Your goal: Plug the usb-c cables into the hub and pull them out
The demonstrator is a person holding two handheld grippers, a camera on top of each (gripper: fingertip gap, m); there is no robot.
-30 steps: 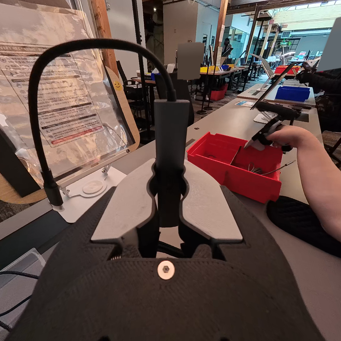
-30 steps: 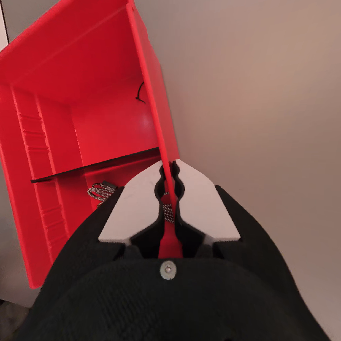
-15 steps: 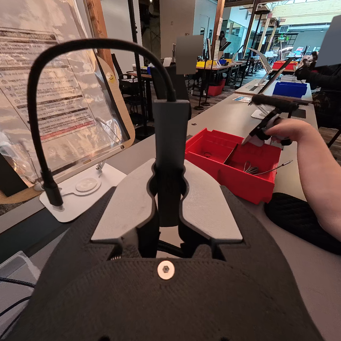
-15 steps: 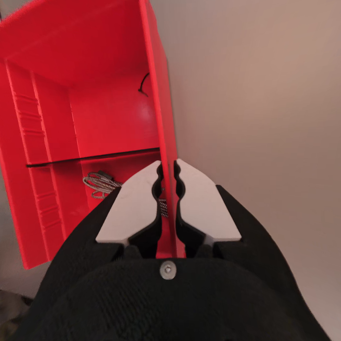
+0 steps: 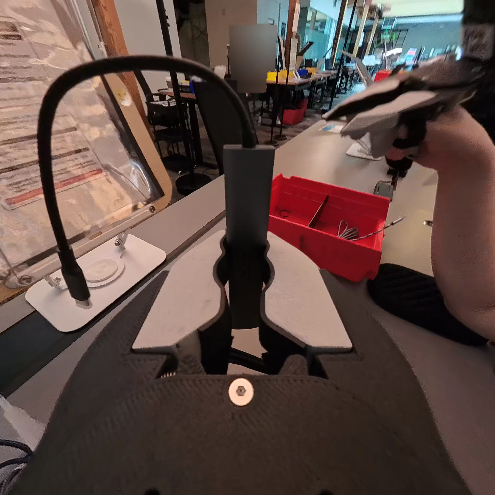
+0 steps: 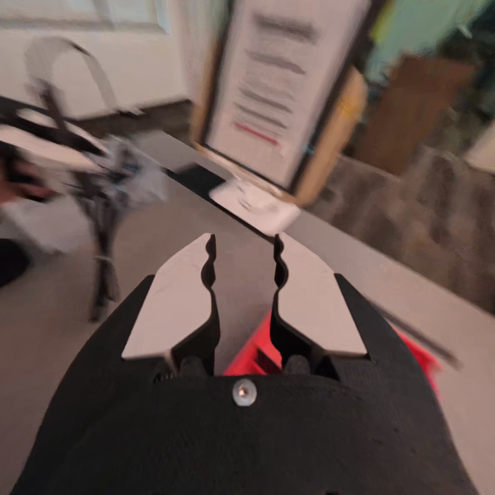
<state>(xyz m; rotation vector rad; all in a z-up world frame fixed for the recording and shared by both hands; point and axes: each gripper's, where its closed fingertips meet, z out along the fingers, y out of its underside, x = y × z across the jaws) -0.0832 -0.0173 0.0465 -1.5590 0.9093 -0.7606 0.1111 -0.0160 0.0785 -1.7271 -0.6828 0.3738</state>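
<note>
My left gripper (image 5: pixel 244 250) is shut on a dark grey hub (image 5: pixel 247 203) and holds it upright above the table. The hub's own black cable (image 5: pixel 57 187) arches up and left, its plug hanging over a white stand base. A braided usb-c cable (image 5: pixel 356 235) lies coiled in the red bin (image 5: pixel 321 257), its plug end sticking out over the bin's right wall. My right gripper (image 6: pixel 244 238) is open and empty, raised above the bin; it also shows in the left wrist view (image 5: pixel 375 112), blurred, at the upper right.
A clear sign holder (image 5: pixel 80 150) on a white base (image 5: pixel 107 278) stands at the left; it also shows in the right wrist view (image 6: pixel 270 88). A black pad (image 5: pixel 409 294) lies right of the bin. A person's forearm (image 5: pixel 460 227) fills the right side. The left gripper's tips are roughly 20 centimetres from the right gripper's.
My right gripper has let go of the red bin's wall, opened, lifted up and swung to face the sign holder. The left gripper still holds the hub, shifted slightly.
</note>
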